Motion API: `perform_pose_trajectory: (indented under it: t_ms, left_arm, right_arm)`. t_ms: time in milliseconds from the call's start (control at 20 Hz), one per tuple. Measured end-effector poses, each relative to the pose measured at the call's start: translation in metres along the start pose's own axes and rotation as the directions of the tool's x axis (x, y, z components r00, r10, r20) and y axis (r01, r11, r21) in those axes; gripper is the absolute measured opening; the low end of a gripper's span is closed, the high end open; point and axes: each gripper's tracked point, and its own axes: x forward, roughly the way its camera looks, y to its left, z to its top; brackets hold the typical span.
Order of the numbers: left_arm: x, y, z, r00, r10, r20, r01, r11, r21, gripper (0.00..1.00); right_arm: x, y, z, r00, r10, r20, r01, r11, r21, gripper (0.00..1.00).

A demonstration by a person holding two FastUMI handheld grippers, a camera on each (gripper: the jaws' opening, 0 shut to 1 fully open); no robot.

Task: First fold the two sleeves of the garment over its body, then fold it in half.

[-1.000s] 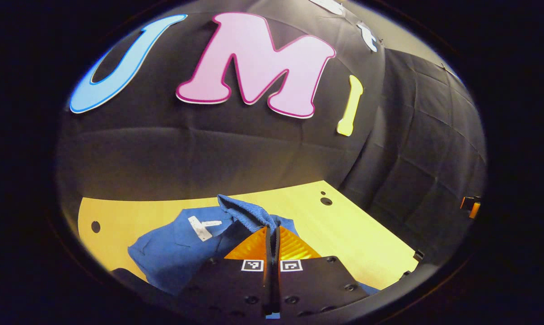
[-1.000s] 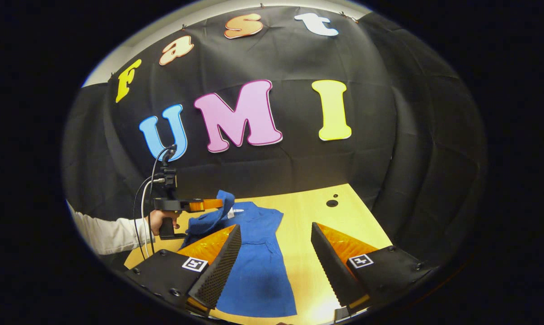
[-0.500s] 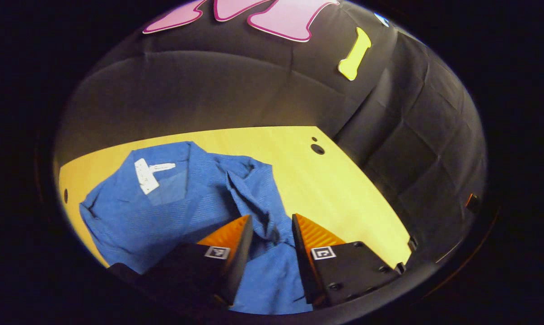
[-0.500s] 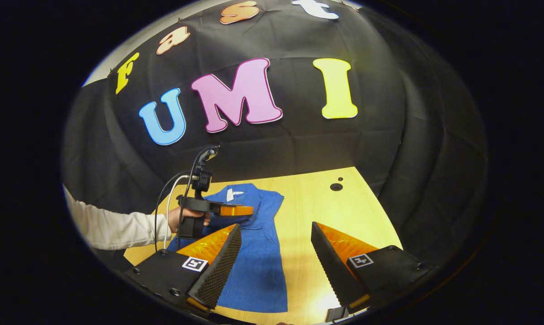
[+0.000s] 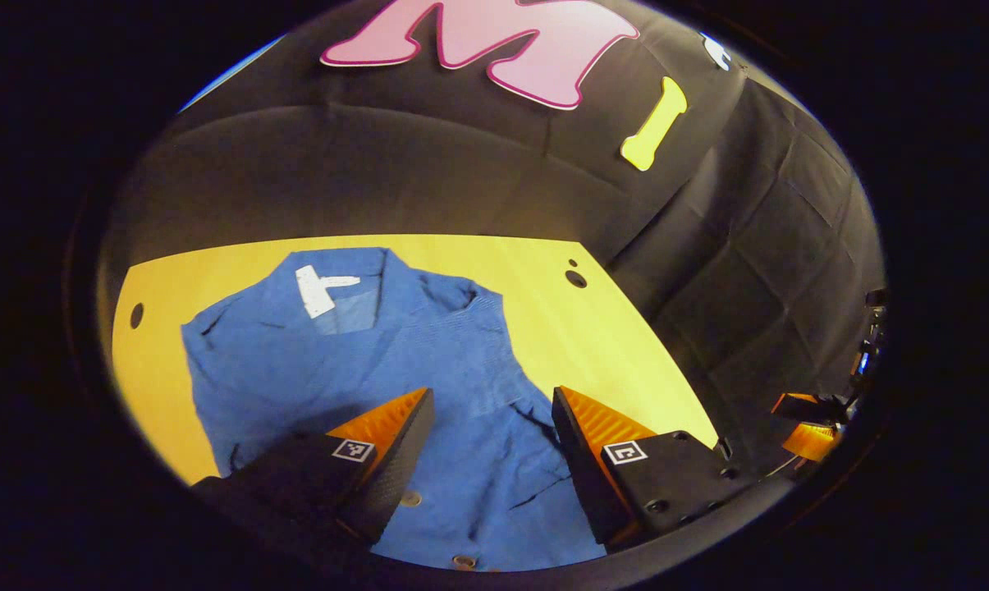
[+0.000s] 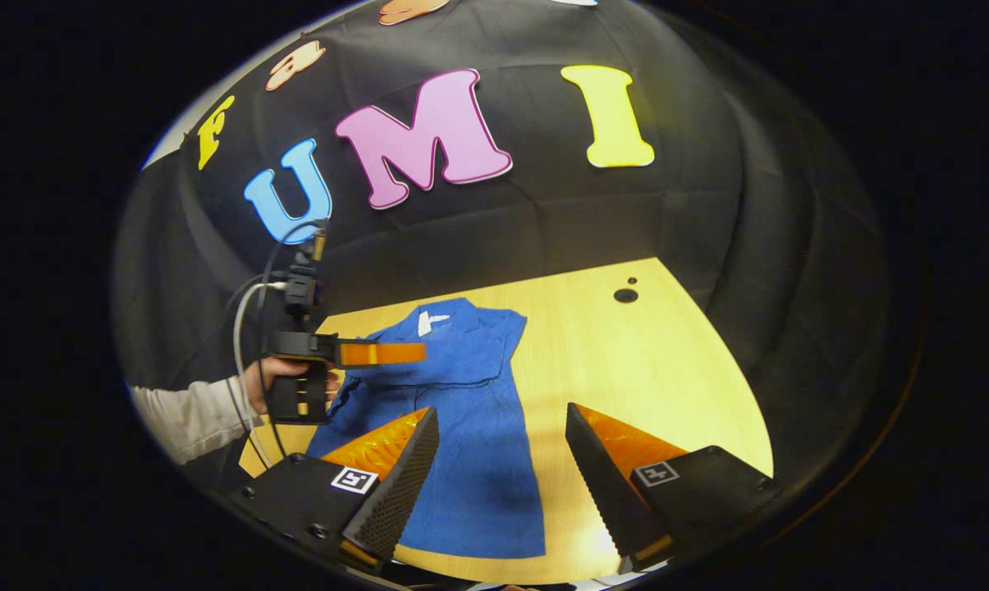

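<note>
garment on table, centre-left

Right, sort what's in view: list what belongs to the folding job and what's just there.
Belongs to the job:
blue garment, spread flat
left gripper, open above it
right gripper, open, holding nothing

Just there:
wooden table
white tag at the garment's neck
table holes

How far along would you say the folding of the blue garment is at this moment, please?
Both sleeves look folded over the blue garment, which lies narrow on the table. Nothing is in hand: the left gripper and right gripper are open above it. The fold in half is left.
</note>
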Motion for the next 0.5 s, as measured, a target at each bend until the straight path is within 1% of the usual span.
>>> perform_pose_trajectory:
  t_ms: [100,200,250,300,350,400,450,500]
  left_arm:
    - [-0.039,0.011,-0.025,0.998,0.048,0.032,-0.045,0.995,-0.089,0.85]
    - [-0.077,0.034,-0.063,0.992,0.128,0.021,-0.123,0.979,-0.16,0.85]
    - [-0.094,0.049,-0.085,0.984,0.179,-0.004,-0.177,0.967,-0.184,0.81]
    - [-0.112,0.061,-0.108,0.973,0.227,-0.044,-0.232,0.951,-0.203,0.85]
    - [-0.127,0.073,-0.131,0.96,0.265,-0.089,-0.278,0.937,-0.212,0.85]
    - [-0.14,0.085,-0.153,0.945,0.298,-0.132,-0.321,0.923,-0.214,0.85]
    - [-0.15,0.098,-0.176,0.932,0.319,-0.174,-0.352,0.912,-0.212,0.81]
    - [-0.158,0.108,-0.195,0.917,0.336,-0.218,-0.38,0.9,-0.213,0.85]
  right_arm:
    - [0.006,0.004,-0.013,0.999,-0.001,-0.033,0.001,1.0,-0.011,0.97]
    - [0.01,0.005,-0.03,0.996,-0.007,-0.086,0.005,1.0,-0.021,0.98]
    - [0.012,0.006,-0.04,0.994,-0.007,-0.112,0.004,1.0,-0.021,0.98]
    - [0.016,0.007,-0.051,0.989,-0.009,-0.147,0.006,1.0,-0.022,0.98]
    - [0.021,0.008,-0.065,0.983,-0.012,-0.185,0.008,1.0,-0.022,0.97]
    - [0.024,0.008,-0.08,0.973,-0.017,-0.231,0.012,1.0,-0.021,0.97]
    - [0.029,0.007,-0.097,0.958,-0.022,-0.286,0.019,1.0,-0.015,0.97]
    - [0.03,0.009,-0.115,0.935,-0.029,-0.354,0.025,1.0,-0.014,0.97]
